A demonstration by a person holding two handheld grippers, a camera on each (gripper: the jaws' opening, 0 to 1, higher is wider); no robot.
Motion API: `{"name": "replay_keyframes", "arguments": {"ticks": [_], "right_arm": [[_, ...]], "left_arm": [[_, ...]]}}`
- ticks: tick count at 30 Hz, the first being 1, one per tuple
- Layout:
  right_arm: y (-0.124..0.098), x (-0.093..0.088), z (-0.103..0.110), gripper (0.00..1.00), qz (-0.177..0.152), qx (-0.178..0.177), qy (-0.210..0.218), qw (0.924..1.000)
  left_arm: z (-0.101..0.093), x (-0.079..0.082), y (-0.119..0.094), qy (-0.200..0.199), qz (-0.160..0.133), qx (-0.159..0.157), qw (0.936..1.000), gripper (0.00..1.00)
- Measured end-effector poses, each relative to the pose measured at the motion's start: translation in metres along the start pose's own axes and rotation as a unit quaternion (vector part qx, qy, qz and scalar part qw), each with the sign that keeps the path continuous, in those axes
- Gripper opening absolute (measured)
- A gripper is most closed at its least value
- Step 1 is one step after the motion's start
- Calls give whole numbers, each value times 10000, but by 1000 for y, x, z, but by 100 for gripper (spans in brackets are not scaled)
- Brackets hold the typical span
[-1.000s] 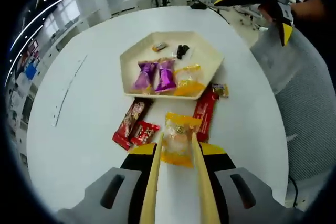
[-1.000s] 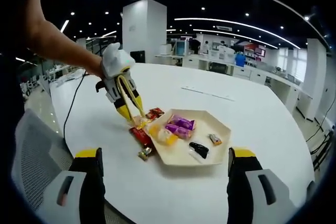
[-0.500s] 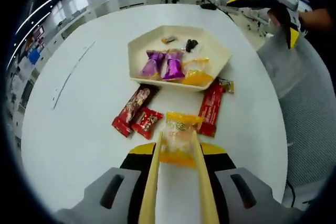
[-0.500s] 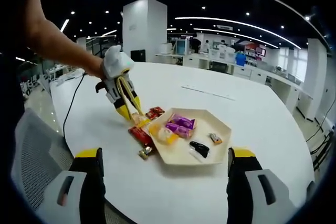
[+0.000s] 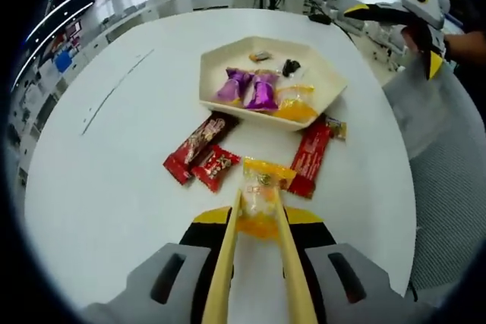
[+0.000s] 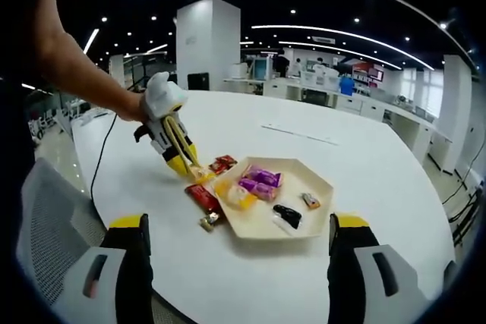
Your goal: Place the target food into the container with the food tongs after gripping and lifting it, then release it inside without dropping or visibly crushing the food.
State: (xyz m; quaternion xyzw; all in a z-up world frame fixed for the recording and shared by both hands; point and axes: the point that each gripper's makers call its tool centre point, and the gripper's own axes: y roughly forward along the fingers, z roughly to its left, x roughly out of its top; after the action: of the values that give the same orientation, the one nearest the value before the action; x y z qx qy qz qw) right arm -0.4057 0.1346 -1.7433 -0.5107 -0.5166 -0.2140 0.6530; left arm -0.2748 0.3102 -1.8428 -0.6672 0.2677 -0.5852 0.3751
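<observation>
My left gripper is shut on wooden food tongs, and their tips pinch a yellow-orange wrapped snack just above the white table. Ahead lies the cream hexagonal tray, holding two purple candies, a yellow packet, a black piece and a small brown candy. In the right gripper view a hand holds the left gripper and tongs left of the tray. My right gripper stands open, jaws wide apart and empty, and appears beyond the table's edge.
Loose snacks lie on the table before the tray: a brown-red bar, a small red packet, a long red packet and a small gold candy. A grey mesh chair stands by the table's right edge.
The left gripper, with the tongs still pinching the yellow snack, has drawn back a little from the tray and tilted lower. The right gripper has stayed open and still.
</observation>
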Motion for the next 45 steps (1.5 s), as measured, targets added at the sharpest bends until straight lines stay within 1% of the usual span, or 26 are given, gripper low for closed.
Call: {"name": "replay_keyframes", "arguments": {"ticks": [3, 5, 9, 17, 20, 24, 31, 38, 42, 45], "right_arm": [[0, 0, 0, 96, -12, -7, 17, 10000], [0, 1, 0, 96, -18, 5, 6, 10000], [0, 0, 1, 96, -18, 19, 4, 10000], [0, 1, 1, 96, -24, 28, -35, 10000], [0, 1, 2, 96, -31, 34, -44, 10000], [0, 1, 3, 96, -23, 48, -73, 10000], [0, 1, 4, 96, -27, 53, -79, 10000], [0, 1, 3, 96, -33, 54, -77, 10000], [0, 1, 4, 96, -24, 60, -99, 9999], [0, 1, 5, 96, -23, 56, -106, 9999]], "left_arm": [[2, -3, -4, -125, -33, 64, 9999, 18], [5, -7, -7, -214, -1, 156, 9996, 18], [6, -13, -14, -261, 50, 183, 9995, 18], [12, -20, -32, -437, 53, 271, 9987, 18], [13, -17, -38, -415, 56, 260, 9988, 18], [17, -9, -47, -371, 61, 271, 9989, 18], [18, 6, -59, -201, 79, 168, 9996, 18], [26, 22, -70, -130, 31, 155, 9998, 18], [31, 27, -76, -28, -25, 230, 9997, 18], [35, 28, -79, -64, -56, 249, 9997, 18]]}}
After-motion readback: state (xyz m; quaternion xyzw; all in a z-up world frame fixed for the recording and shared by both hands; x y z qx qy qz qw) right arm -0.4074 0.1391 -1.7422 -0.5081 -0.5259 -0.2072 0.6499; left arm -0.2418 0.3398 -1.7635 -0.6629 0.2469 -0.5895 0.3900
